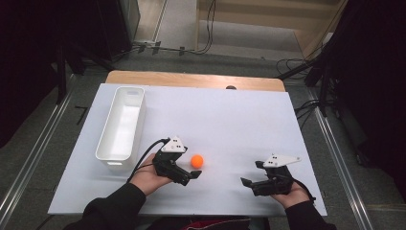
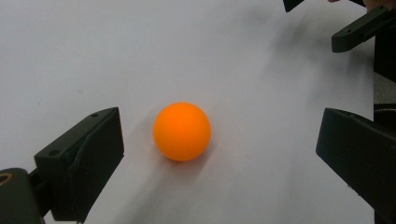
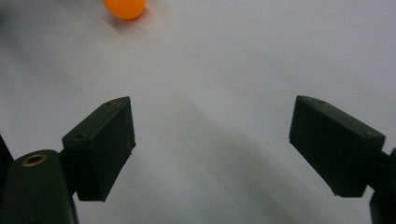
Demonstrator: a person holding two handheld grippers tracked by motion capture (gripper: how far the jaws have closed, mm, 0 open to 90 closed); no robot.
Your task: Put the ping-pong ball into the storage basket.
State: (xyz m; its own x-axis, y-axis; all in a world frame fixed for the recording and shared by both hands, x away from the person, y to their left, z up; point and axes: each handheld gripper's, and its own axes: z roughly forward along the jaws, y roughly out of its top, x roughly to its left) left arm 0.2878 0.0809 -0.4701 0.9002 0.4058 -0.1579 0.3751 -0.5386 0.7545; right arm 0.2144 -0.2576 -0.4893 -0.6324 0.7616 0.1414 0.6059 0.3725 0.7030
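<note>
- An orange ball (image 1: 197, 161) rests on the white table (image 1: 230, 120), toward the near edge and a little left of the middle; nothing touches it.
- In the left gripper view the ball (image 2: 181, 131) sits between the two black jaws, closer to the jaw at the left of that view, with bare table showing on both sides of it.
- The left gripper (image 1: 190, 173) lies just beside the ball on its near-left side, held in the person's left hand (image 1: 148, 177); its jaws are spread wide and grip nothing.
- The right gripper (image 1: 251, 181) sits near the table's near right corner, well apart from the ball, held in the right hand (image 1: 292, 194). Its jaws stand wide apart over bare table, holding nothing, and the ball (image 3: 124, 8) appears at the top left of the right gripper view.
- A white rectangular bin (image 1: 121, 125) stands along the left side of the table, its long side running from the far edge toward the near one; its inside looks empty.
</note>
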